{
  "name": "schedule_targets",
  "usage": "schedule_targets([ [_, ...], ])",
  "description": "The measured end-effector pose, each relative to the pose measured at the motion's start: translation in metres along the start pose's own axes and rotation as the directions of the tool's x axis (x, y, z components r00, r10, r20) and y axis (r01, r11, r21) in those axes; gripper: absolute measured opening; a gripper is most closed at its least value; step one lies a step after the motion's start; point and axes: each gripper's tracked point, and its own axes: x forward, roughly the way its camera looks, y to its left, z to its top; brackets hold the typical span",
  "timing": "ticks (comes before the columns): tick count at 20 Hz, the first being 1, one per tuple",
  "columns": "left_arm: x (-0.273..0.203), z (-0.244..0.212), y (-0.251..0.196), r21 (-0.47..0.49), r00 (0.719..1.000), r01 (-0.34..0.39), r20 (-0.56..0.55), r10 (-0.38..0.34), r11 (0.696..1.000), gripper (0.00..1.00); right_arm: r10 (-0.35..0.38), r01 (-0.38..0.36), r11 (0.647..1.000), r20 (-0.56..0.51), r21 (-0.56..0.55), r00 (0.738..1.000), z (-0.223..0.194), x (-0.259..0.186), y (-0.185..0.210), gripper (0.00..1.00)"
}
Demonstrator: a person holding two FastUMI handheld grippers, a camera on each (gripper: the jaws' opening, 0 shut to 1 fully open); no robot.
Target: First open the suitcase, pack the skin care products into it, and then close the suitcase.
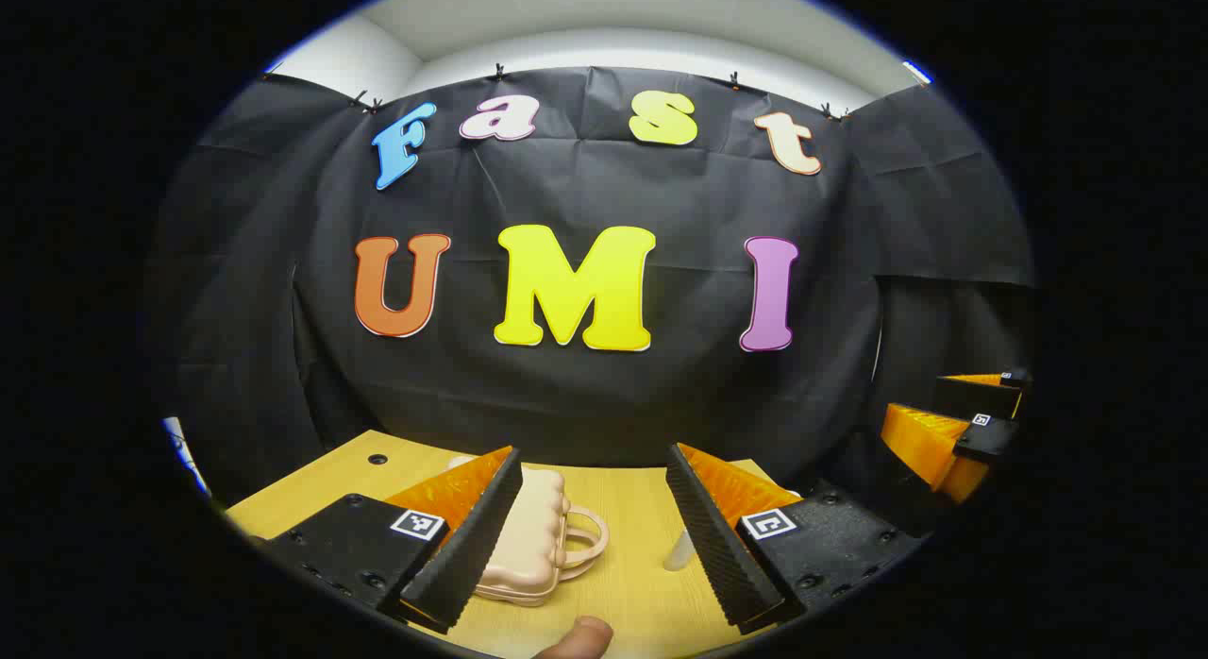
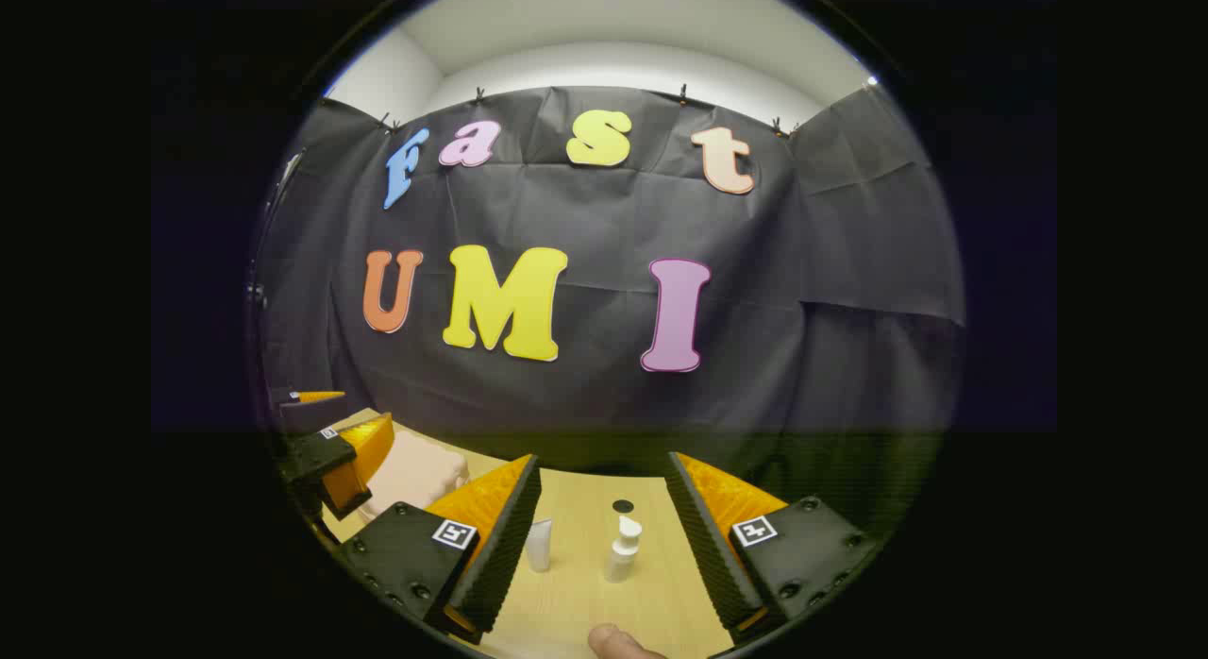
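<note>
A closed pale pink suitcase (image 1: 528, 536) with a looped handle lies on the wooden table (image 1: 623, 583), seen between my left gripper's fingers. My left gripper (image 1: 593, 470) is open above it and holds nothing. A white tube (image 1: 679, 550) peeks out beside its right finger. In the right gripper view, the white tube (image 2: 539, 544) and a white pump bottle (image 2: 623, 549) stand upright on the table between the fingers. My right gripper (image 2: 602, 470) is open and holds nothing. The suitcase (image 2: 415, 475) lies to its left.
My right gripper (image 1: 944, 418) shows far right in the left gripper view, and my left gripper (image 2: 340, 423) far left in the right gripper view. A cable hole (image 2: 622, 505) sits behind the bottle. A thumb tip (image 1: 580, 635) shows at the bottom edge.
</note>
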Motion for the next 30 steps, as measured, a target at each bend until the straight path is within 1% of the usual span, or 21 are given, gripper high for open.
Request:
schedule_targets([
  [3,0.002,-0.005,-0.002,0.0,1.0,0.008,-0.012,-0.008,1.0,0.98,0.002,-0.002,1.0,-0.005,-0.003,1.0,-0.004,0.004,-0.001,0.8],
  [9,0.008,-0.012,-0.003,-0.001,1.0,-0.005,-0.03,0.005,1.0,0.98,0.015,-0.015,1.0,-0.002,-0.003,1.0,-0.004,0.011,-0.003,0.8],
  [15,0.022,-0.02,-0.003,0.014,0.999,-0.017,-0.044,0.018,1.0,0.98,0.01,-0.01,1.0,-0.017,-0.005,1.0,-0.01,0.021,-0.012,0.8],
  [17,0.03,-0.027,0.004,0.054,0.999,-0.035,-0.036,0.037,0.998,0.99,0.001,-0.001,1.0,-0.024,-0.006,1.0,-0.014,0.021,-0.019,0.8],
  [20,0.045,-0.061,0.014,0.163,0.996,-0.048,-0.062,0.058,0.985,0.98,-0.032,0.032,0.999,-0.034,-0.026,0.999,-0.022,0.018,-0.039,0.8],
  [21,0.05,-0.076,0.016,0.201,0.995,-0.044,-0.082,0.061,0.979,0.98,-0.046,0.045,0.999,-0.043,-0.031,0.998,-0.028,0.016,-0.047,0.8],
  [24,0.061,-0.126,0.024,0.275,0.981,-0.034,-0.173,0.084,0.961,1.0,-0.086,0.084,0.996,-0.078,-0.035,0.993,-0.045,0.01,-0.074,0.8],
  [25,0.063,-0.141,0.024,0.316,0.975,-0.034,-0.199,0.101,0.948,1.0,-0.099,0.097,0.995,-0.091,-0.033,0.991,-0.051,0.008,-0.084,0.8],
  [26,0.068,-0.15,0.026,0.373,0.972,-0.03,-0.204,0.113,0.927,0.99,-0.111,0.108,0.994,-0.103,-0.03,0.988,-0.057,0.007,-0.093,0.8],
  [27,0.072,-0.157,0.03,0.436,0.972,-0.025,-0.2,0.124,0.9,0.98,-0.125,0.123,0.992,-0.114,-0.027,0.986,-0.062,0.006,-0.103,0.8],
  [28,0.076,-0.162,0.03,0.503,0.973,-0.012,-0.194,0.126,0.864,0.98,-0.137,0.135,0.991,-0.122,-0.022,0.983,-0.068,0.005,-0.112,0.8],
  [29,0.08,-0.166,0.03,0.574,0.975,0.004,-0.184,0.124,0.819,0.98,-0.143,0.142,0.99,-0.133,-0.016,0.981,-0.073,0.004,-0.119,0.8],
  [30,0.087,-0.173,0.03,0.642,0.975,0.021,-0.181,0.126,0.767,0.98,-0.145,0.144,0.989,-0.149,-0.014,0.978,-0.08,0.005,-0.124,0.8],
])
